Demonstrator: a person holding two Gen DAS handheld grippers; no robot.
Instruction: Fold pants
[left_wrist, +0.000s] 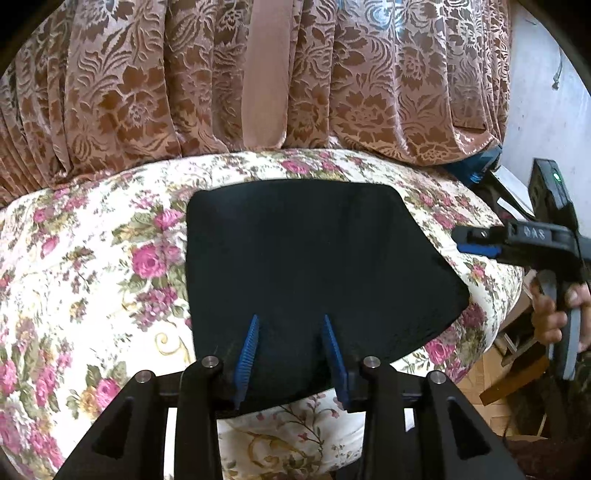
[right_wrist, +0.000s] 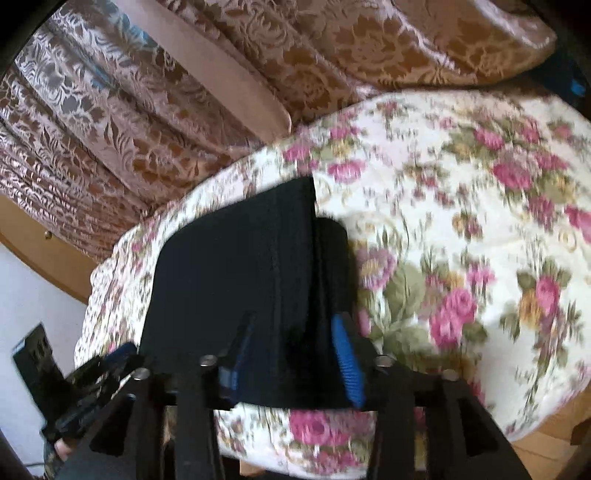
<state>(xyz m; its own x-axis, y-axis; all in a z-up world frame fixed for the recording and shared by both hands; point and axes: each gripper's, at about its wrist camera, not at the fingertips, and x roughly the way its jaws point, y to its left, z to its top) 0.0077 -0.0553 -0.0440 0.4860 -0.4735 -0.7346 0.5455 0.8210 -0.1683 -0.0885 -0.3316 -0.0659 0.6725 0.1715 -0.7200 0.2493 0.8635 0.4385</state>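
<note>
Black folded pants (left_wrist: 310, 266) are lying on the floral bedspread (left_wrist: 92, 280), directly ahead of the left gripper (left_wrist: 290, 325), whose spread fingers are holding nothing, while the right gripper (right_wrist: 291, 325), likewise parted and empty, is hovering above their near edge.

Black pants (left_wrist: 317, 266); cream bedspread (left_wrist: 92, 280) with pink roses; brown floral curtain (left_wrist: 147, 81).

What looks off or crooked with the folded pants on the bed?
In the right wrist view, the pants' layers don't line up: a lower layer pokes out past the top layer's right edge. Nothing looks spilled or damaged.
</note>
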